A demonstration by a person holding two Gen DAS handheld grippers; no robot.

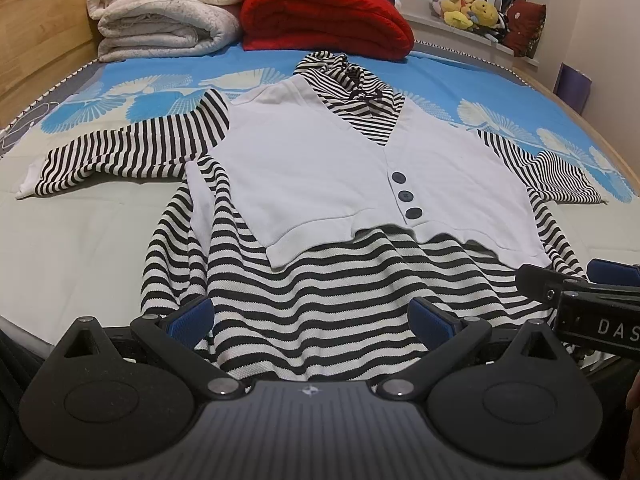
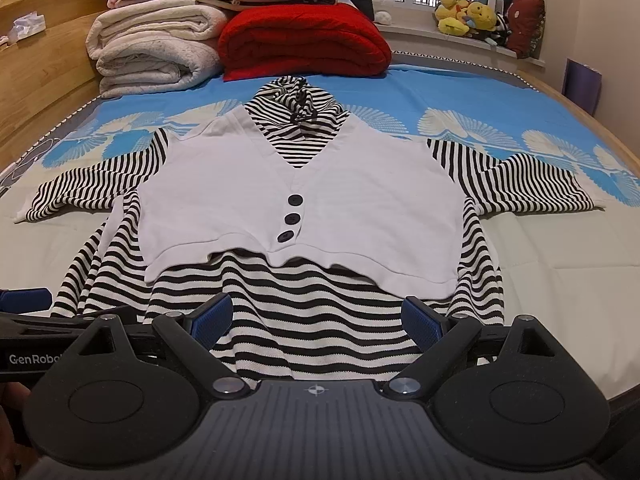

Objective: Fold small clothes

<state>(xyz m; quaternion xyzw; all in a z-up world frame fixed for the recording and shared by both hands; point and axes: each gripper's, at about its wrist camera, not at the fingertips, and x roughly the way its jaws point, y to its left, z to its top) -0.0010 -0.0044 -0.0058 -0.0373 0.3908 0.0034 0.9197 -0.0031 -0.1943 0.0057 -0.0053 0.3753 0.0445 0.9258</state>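
A small black-and-white striped hooded top with a white buttoned vest front [image 1: 340, 168] lies spread flat on the bed, sleeves out to both sides, hood at the far end; it also shows in the right wrist view [image 2: 304, 184]. My left gripper [image 1: 312, 320] is open over the striped bottom hem [image 1: 320, 312], holding nothing. My right gripper [image 2: 316, 320] is open over the same hem [image 2: 316, 320], a little further right, holding nothing. The right gripper's fingers [image 1: 612, 272] show at the right edge of the left wrist view.
Folded white blankets [image 1: 160, 12] and a red blanket [image 1: 328, 16] are stacked at the bed's far end. A wooden headboard [image 1: 40, 32] runs along the left. Plush toys [image 1: 472, 10] sit on the window sill. The blue patterned sheet [image 1: 460, 80] surrounds the garment.
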